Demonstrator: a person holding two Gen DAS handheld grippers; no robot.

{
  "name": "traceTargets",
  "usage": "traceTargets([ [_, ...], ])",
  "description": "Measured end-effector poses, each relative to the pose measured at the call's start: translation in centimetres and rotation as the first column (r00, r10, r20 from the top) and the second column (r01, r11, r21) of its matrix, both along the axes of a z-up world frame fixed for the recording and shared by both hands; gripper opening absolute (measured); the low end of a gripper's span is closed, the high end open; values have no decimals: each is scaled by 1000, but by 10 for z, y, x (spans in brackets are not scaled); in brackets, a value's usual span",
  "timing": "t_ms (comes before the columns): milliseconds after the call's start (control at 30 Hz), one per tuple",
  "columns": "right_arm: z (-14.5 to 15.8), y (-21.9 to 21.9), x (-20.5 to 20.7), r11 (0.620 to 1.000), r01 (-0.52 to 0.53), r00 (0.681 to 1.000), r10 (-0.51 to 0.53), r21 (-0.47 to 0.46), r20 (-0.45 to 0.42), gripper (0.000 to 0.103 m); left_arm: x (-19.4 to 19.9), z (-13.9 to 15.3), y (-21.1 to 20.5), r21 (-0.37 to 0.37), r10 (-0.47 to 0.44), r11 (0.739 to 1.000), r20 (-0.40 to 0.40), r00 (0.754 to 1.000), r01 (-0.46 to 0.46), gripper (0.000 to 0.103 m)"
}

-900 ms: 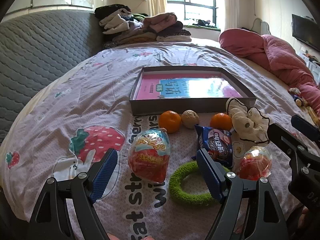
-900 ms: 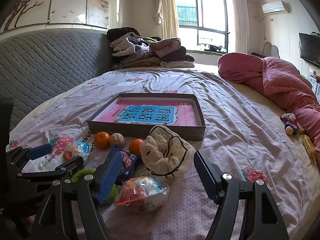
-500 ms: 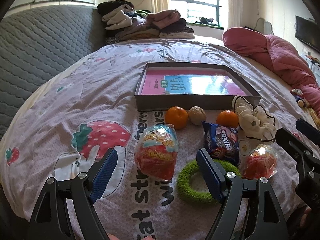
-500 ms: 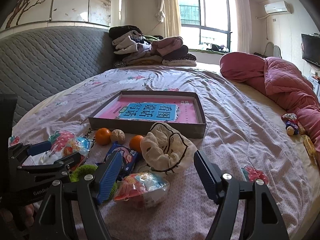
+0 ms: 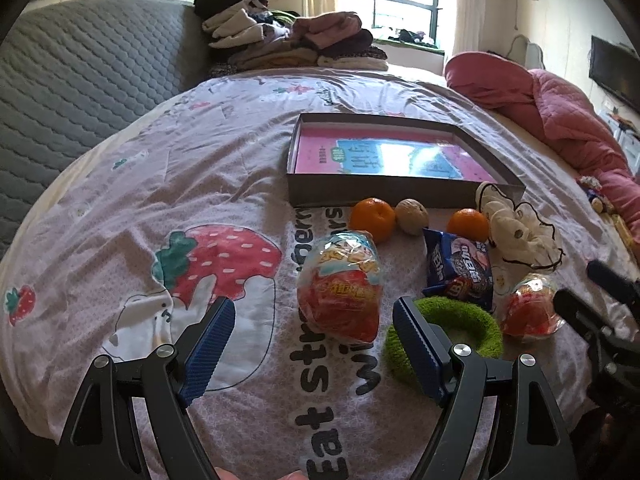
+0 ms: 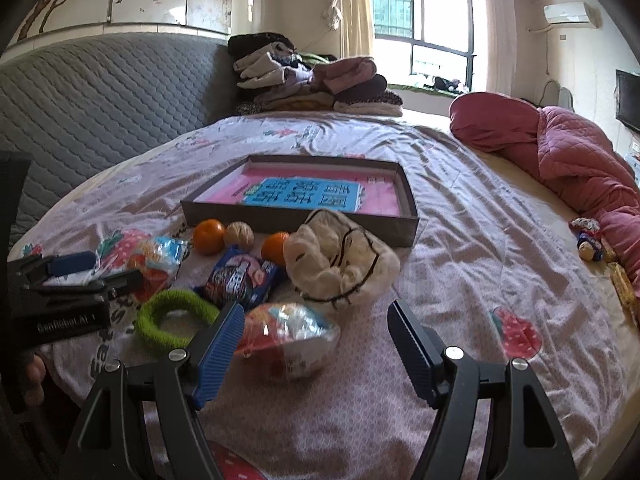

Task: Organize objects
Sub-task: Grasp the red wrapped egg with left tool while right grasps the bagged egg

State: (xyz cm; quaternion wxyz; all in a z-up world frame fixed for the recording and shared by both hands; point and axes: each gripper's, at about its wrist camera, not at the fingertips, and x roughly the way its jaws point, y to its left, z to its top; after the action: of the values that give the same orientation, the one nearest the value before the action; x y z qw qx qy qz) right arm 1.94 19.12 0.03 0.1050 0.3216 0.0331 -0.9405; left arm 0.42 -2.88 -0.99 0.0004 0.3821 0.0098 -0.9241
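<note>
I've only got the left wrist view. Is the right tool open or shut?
Observer: Open. The right tool grips nothing, and its pads stand wide apart.
Operator: What's nearest to it?
Observer: The small red snack packet, lying just ahead beside one pad, not squeezed.
Operator: Anything on the far side of that tool?
Observer: A strawberry print on the sheet, just beyond the other pad.
</note>
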Motion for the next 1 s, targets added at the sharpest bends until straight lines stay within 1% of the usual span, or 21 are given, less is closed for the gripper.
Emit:
traceTargets([
  [100,-3,0,0,1000,-6,1000,6,-4,15,74,-1,0,-1,18,-9,1000,-6,1000,9,82],
  [233,-5,-1,-1,1000,-9,1000,9,-17,23,74,-6,-2,2,18,-3,1000,-8,1000,4,82],
  [500,-11,-10,-3,999,-43,998,44,-33,50,74,-22,-12,7,18,18,1000,35,999,-18,82],
  [600,-15,-11,-6,996,-48,996,53,-69,76,74,-27,-15,8,-8,33,999,37,999,-33,82],
  [700,-18,-10,-10,993,-41,993,53,-113,103,74,-35,-20,7,-9,44,999,52,998,-44,82],
  [833,-24,-7,-17,982,-33,988,60,-184,143,74,-41,-23,2,34,57,998,68,996,-59,82],
  [933,-32,-4,-24,966,-35,976,88,-255,201,73,-46,-25,-1,57,57,996,77,995,-62,82],
  [1000,-36,-1,-27,955,-27,968,99,-297,231,67,-48,-28,-3,79,57,995,86,995,-64,82],
])
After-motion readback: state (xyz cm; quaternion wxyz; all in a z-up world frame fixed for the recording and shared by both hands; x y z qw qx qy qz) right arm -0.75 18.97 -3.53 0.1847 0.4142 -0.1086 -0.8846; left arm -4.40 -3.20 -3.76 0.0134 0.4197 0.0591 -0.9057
